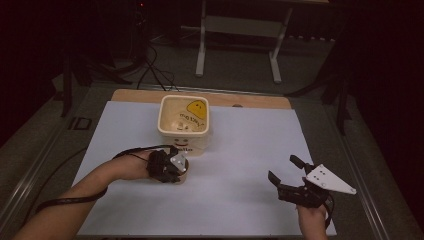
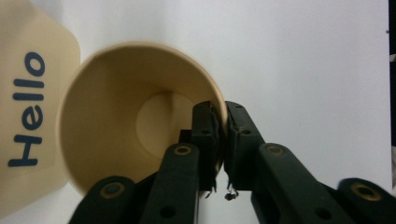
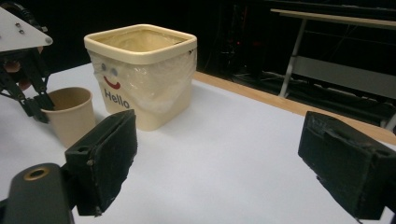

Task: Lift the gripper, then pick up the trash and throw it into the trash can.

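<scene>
A tan paper cup (image 1: pixel 184 173) stands upright on the white sheet, just in front of a cream square bin (image 1: pixel 162 122) marked "Hello". My left gripper (image 1: pixel 172 165) reaches down over the cup. In the left gripper view its jaws (image 2: pixel 222 112) are shut on the cup's (image 2: pixel 107 116) right-hand rim, one jaw inside the wall and one outside. The cup looks empty inside. My right gripper (image 1: pixel 283 168) hovers open at the right front of the sheet, nothing between its pads (image 3: pixel 105 158). From there the cup (image 3: pixel 72 114), the bin (image 3: pixel 149 84) and the left gripper (image 3: pixel 35 105) show at the left.
The bin has a clear plastic liner, and something pale lies at its bottom. The white sheet (image 1: pixel 240 150) covers the table, whose wooden edge (image 1: pixel 250 101) shows at the back. A white desk frame (image 1: pixel 237 30) and cables on the dark floor lie beyond it.
</scene>
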A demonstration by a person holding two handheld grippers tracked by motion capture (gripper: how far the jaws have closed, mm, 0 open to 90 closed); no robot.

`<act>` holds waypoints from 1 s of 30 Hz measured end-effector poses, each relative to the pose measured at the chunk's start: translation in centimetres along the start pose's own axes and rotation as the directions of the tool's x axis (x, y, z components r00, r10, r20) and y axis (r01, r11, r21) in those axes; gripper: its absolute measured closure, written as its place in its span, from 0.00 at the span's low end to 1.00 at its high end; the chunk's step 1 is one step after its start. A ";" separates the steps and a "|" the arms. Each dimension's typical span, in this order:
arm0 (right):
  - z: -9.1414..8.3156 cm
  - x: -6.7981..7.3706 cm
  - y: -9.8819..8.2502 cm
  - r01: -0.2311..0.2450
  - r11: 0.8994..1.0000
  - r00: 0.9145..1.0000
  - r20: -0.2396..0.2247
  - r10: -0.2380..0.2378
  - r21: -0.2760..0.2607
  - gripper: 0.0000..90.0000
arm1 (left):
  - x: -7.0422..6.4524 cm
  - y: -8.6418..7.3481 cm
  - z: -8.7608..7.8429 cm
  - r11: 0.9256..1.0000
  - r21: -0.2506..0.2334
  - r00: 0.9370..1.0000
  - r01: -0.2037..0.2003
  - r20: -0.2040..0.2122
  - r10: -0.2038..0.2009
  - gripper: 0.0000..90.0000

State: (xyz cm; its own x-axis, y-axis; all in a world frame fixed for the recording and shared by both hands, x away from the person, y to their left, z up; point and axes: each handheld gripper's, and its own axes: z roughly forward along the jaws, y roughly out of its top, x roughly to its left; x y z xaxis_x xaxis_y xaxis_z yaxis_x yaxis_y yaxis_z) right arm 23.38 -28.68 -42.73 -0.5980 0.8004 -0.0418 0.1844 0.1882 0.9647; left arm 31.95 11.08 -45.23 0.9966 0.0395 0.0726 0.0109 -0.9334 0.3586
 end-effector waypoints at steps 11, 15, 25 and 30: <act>0.1 -0.1 0.0 -0.003 1.000 1.000 -0.006 0.003 0.005 0.13 | -0.4 0.0 -0.6 0.998 -0.015 0.998 -0.057 -0.038 0.057 0.97; 0.1 0.0 0.0 -0.001 1.000 1.000 -0.008 0.001 0.007 0.13 | -0.6 0.1 -1.4 0.998 -0.004 0.998 -0.063 -0.031 0.063 0.98; 0.2 0.0 0.0 -0.011 1.000 1.000 -0.010 0.011 0.006 0.13 | -1.4 0.2 -5.1 0.998 -0.039 0.998 -0.053 0.027 0.054 0.98; 0.2 0.0 0.0 -0.014 1.000 1.000 -0.011 0.014 0.007 0.13 | -1.8 1.0 -7.9 0.994 -0.081 0.997 -0.066 0.039 0.070 0.99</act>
State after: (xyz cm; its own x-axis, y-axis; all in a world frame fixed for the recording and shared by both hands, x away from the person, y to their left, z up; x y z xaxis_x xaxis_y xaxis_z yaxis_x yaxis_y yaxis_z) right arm 23.54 -28.58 -42.76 -0.6040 0.7966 -0.0252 0.1986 0.1810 0.9632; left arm 29.51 12.92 -37.68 0.9973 -0.0393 0.0614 -0.0618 -0.9019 0.4275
